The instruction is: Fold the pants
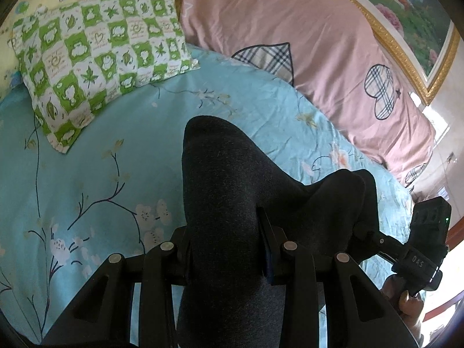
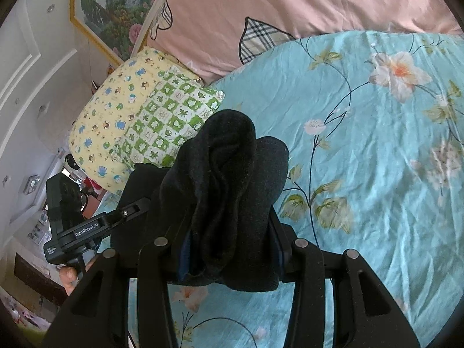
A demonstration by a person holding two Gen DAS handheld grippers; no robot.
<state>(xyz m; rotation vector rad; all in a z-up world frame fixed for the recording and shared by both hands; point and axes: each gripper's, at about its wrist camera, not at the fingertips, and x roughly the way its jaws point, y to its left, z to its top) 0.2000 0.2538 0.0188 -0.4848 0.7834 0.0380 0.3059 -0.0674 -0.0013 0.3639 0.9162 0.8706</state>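
The dark grey pants (image 1: 220, 179) hang bunched between both grippers, lifted above the blue floral bedsheet (image 1: 87, 174). My left gripper (image 1: 224, 249) is shut on a thick fold of the pants that runs up through its jaws. My right gripper (image 2: 229, 246) is shut on another bunched part of the pants (image 2: 232, 174), which piles up over its fingers. The right gripper also shows in the left wrist view (image 1: 417, 249) at the right, and the left gripper shows in the right wrist view (image 2: 78, 229) at the left. The fingertips are hidden by cloth.
A green checked pillow (image 1: 95, 58) and a yellow cartoon pillow (image 2: 116, 110) lie at the head of the bed. A pink quilt (image 1: 290, 34) lies along the far side. A framed painting (image 2: 113, 5) hangs on the wall. The sheet (image 2: 377, 159) spreads out to the right.
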